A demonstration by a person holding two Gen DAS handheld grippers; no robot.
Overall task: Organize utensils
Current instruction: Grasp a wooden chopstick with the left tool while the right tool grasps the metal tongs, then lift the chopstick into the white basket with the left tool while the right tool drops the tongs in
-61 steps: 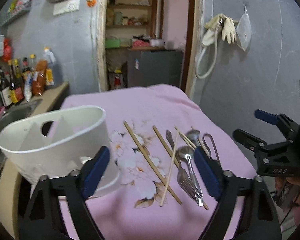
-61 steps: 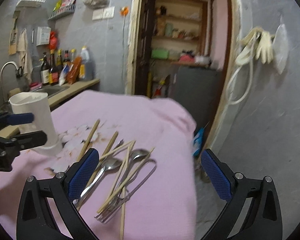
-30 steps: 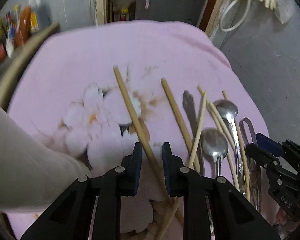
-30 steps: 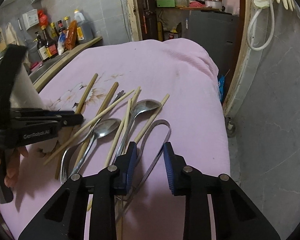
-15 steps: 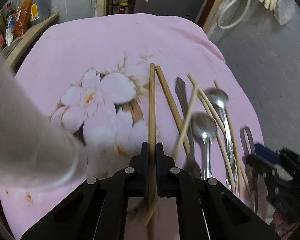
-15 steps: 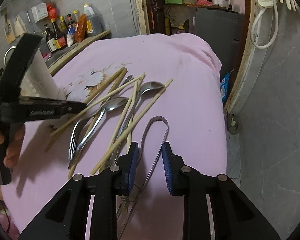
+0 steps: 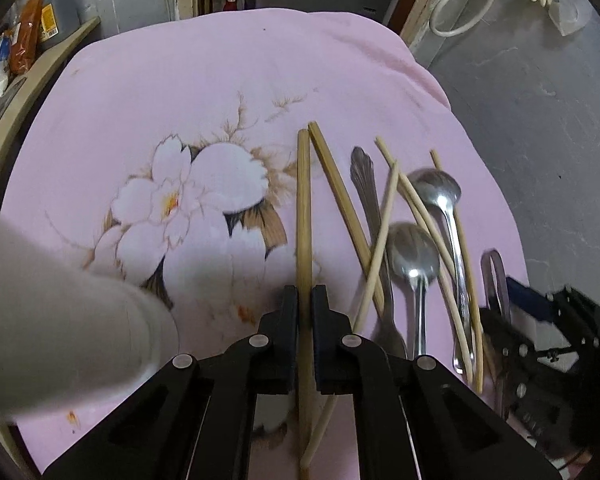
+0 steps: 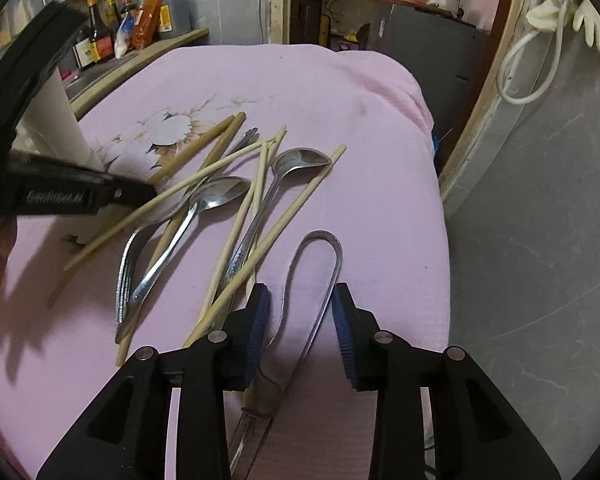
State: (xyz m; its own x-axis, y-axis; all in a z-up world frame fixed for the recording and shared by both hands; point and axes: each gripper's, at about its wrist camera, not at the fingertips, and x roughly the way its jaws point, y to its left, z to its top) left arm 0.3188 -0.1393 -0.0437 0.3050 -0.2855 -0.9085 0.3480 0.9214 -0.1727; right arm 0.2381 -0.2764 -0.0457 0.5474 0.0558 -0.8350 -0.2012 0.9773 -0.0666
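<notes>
- Left wrist view: our left gripper [image 7: 304, 300] is clamped on a thick wooden chopstick [image 7: 303, 216] that runs forward over the pink flowered cloth [image 7: 220, 80].
- Beside it toward the cloth's right edge lie a second thick chopstick [image 7: 340, 196], a fork [image 7: 374, 216], two spoons [image 7: 414, 260] and thin chopsticks [image 7: 380, 236].
- Right wrist view: our right gripper [image 8: 298, 312] straddles the metal tongs [image 8: 320, 256], pads apart and not touching them.
- We see the tongs' arms slightly spread, holding nothing, near the cloth's right edge.
</notes>
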